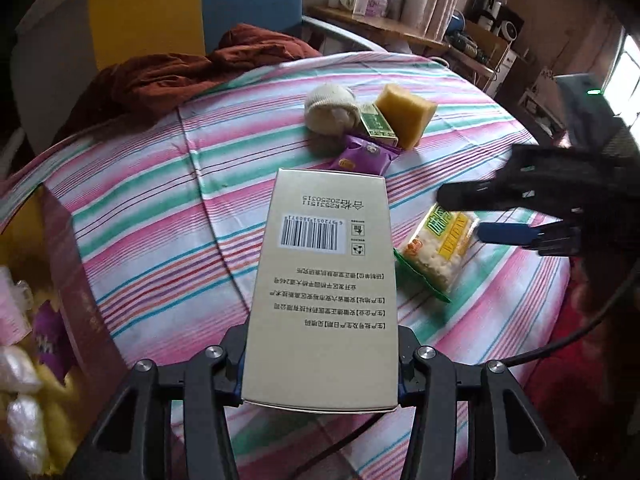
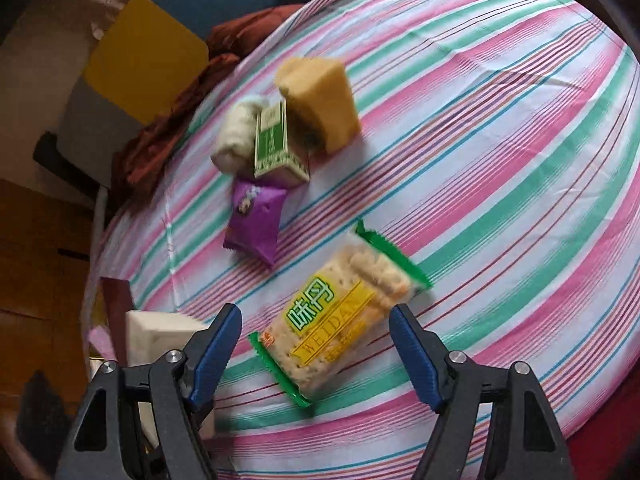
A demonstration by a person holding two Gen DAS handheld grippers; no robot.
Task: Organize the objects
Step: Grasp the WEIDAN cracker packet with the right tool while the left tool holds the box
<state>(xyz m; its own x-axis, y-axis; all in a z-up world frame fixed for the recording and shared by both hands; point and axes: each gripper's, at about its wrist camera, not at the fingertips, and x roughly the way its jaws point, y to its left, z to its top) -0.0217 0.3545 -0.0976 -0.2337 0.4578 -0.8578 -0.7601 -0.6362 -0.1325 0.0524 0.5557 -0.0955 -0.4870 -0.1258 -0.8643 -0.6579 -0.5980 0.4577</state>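
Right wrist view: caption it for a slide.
Open right gripper poised over cracker pack on striped cloth.

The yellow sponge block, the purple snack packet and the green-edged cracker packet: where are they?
yellow sponge block (image 2: pixel 320 100), right wrist view, on its broad front face.
purple snack packet (image 2: pixel 256 222), right wrist view, on the wrapper's middle.
green-edged cracker packet (image 2: pixel 340 320), right wrist view, on its yellow label.

Striped cloth (image 1: pixel 460 92) covers table; rust-red blanket (image 1: pixel 168 76) bunched at far edge; cluttered wooden shelf (image 1: pixel 404 28) behind; bright window (image 1: pixel 630 68) right.
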